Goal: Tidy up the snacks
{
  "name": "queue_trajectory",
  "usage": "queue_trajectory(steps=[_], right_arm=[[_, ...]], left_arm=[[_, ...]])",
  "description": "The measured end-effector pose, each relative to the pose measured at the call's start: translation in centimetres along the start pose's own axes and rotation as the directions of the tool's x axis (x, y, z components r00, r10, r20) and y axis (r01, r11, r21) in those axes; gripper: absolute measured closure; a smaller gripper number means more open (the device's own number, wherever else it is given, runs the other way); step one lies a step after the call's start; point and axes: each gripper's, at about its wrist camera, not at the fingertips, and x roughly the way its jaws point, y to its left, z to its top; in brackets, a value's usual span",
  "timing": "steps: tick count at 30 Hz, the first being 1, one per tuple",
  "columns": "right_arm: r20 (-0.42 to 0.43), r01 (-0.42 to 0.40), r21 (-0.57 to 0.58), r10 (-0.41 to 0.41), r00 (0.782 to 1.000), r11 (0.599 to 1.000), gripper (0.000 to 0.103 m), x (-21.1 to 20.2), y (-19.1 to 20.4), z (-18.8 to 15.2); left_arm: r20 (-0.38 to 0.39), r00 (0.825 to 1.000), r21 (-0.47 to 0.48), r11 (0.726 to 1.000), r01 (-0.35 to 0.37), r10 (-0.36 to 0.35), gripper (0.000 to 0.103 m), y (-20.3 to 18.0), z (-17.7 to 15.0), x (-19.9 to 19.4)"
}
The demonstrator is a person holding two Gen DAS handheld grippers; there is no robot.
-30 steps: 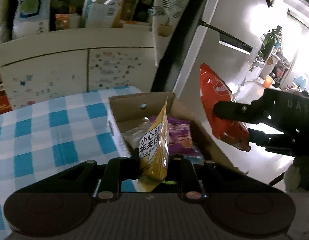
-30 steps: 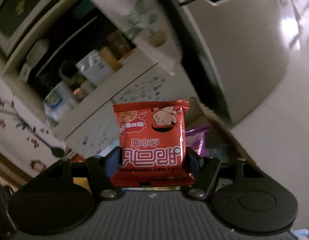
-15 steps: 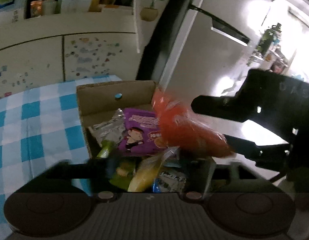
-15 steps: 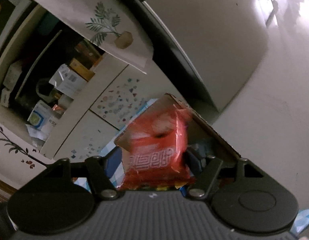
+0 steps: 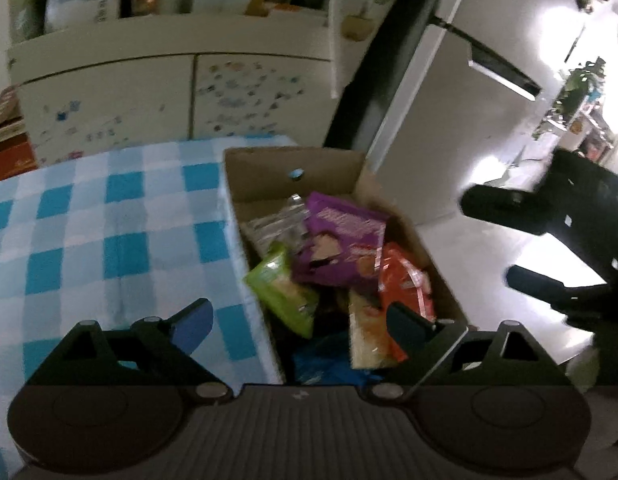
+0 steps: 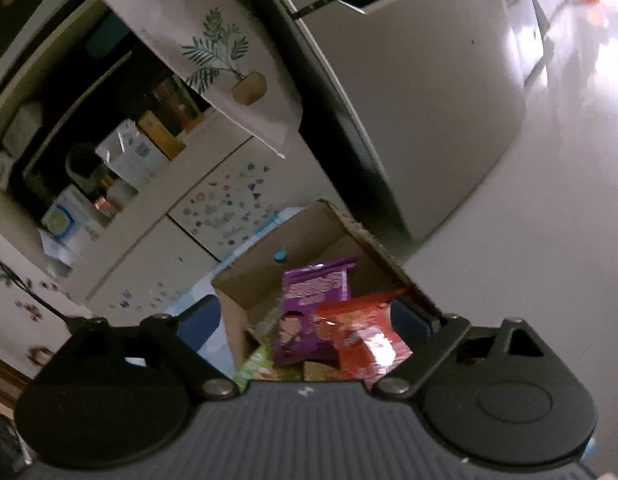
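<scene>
Snacks fill an open cardboard box [image 5: 293, 168] that stands at the right edge of the bench, on a blue-and-white checked cloth [image 5: 109, 216]. Inside it, a purple packet [image 5: 341, 232] lies toward the far end, a green packet [image 5: 285, 296] leans against the left wall, and a red packet [image 5: 405, 280] lies by the right wall with a yellow packet [image 5: 365, 336] just beside it at the near end. The left tongs [image 5: 297, 320] hang above the near end of the box, their jaws opening wide with nothing gripped; one finger stands over the cloth and the other over the red packet. The right tongs [image 6: 305, 328] are also opening and grip nothing, though the red packet [image 6: 365, 340] and purple packet [image 6: 309, 312] show in the gap between the fingers, lying in the box [image 6: 269, 256] below. From the left wrist view the right tongs [image 5: 521, 240] show to the right of the box, over the pale floor. Beyond the bench stands a cream cabinet [image 5: 149, 96] with stickers on its doors and boxes on the shelf above.
</scene>
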Motion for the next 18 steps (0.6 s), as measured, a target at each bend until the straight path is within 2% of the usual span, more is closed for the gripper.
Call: queue_trajectory(steps=[6, 12, 18], right_arm=[[-0.027, 0.092, -0.072, -0.094, 0.995, 0.993, 0.009, -0.5, 0.5, -1.3], [-0.027, 0.206, -0.151, -0.212, 0.977, 0.967, 0.006, -0.9, 1.0, -2.8], [-0.048, 0.231, -0.171, -0.243, 0.969, 0.958, 0.006, -1.3, 0.7, -3.7]], left_arm=[[-0.046, 0.996, 0.012, 0.997, -0.076, 0.077, 0.003, 0.6, -0.4, -0.3], [-0.058, 0.986, 0.05, 0.987, -0.152, 0.155, 0.0, 0.4, -0.4, -0.5], [-0.059, 0.977, 0.07, 0.977, -0.2, 0.205, 0.0, -0.1, -0.2, -0.8]])
